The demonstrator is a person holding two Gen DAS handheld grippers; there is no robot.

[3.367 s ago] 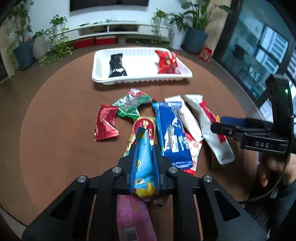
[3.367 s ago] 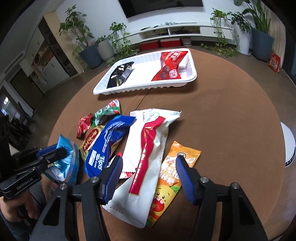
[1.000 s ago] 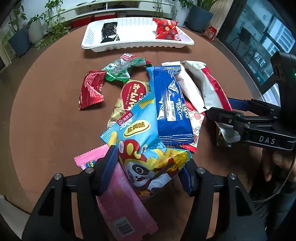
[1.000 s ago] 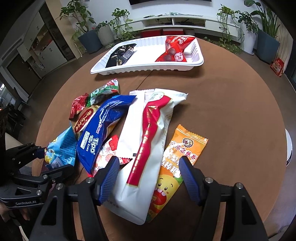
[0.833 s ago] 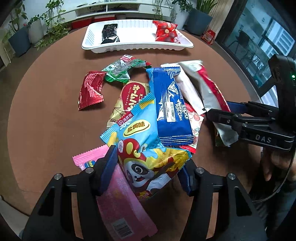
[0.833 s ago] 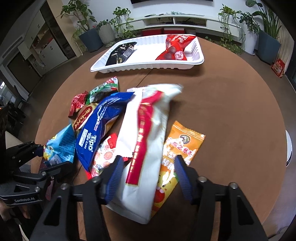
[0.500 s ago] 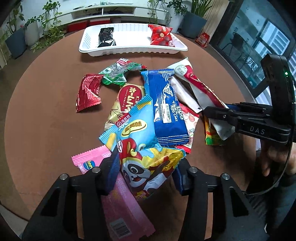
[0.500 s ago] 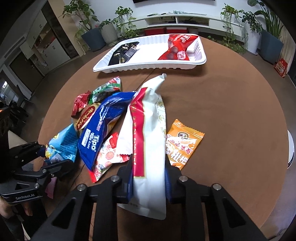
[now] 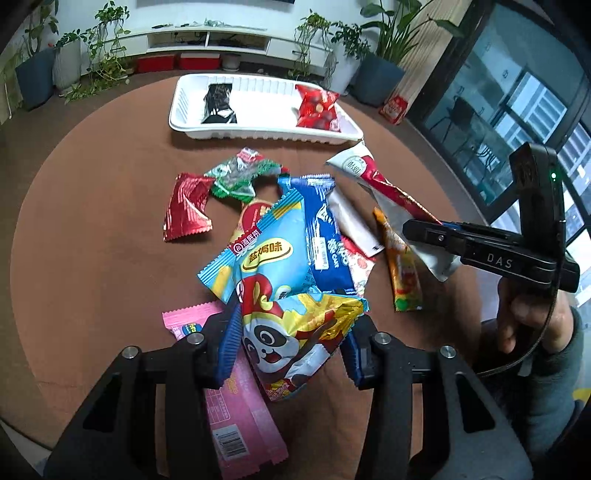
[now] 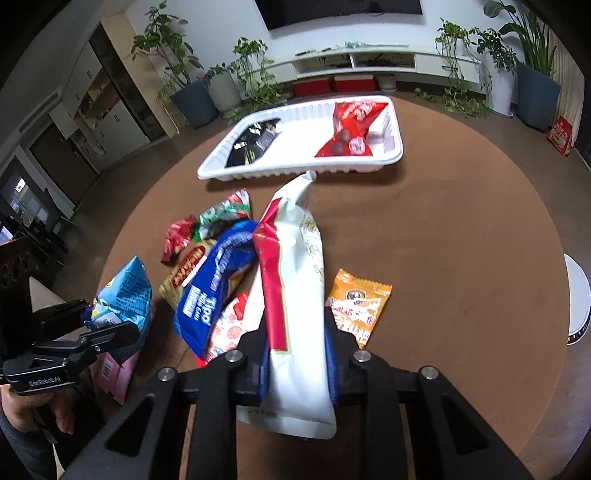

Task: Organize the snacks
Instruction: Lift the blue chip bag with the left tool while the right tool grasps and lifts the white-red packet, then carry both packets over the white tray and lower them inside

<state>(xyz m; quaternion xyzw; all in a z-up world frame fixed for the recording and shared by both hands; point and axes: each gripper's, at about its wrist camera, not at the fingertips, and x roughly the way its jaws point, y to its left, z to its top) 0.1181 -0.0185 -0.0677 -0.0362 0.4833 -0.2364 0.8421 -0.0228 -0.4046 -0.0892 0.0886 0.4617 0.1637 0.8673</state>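
On the table (image 10: 461,229), loose packets are heaped before the tray (image 10: 391,155); a panda bag (image 9: 291,325) is being squeezed by the closing left gripper (image 9: 288,343), a white pouch (image 10: 295,295) clamped by the right gripper (image 10: 297,354).

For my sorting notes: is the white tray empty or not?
Not empty. The white tray holds a black packet and a red packet.

L claw (image 9: 290,345) closing on panda snack bag (image 9: 284,295), pads pressing it, above pink packet (image 9: 236,417).

White wall (image 10: 207,33), low white shelf (image 10: 369,61), potted plants (image 10: 532,55), window (image 9: 517,99).
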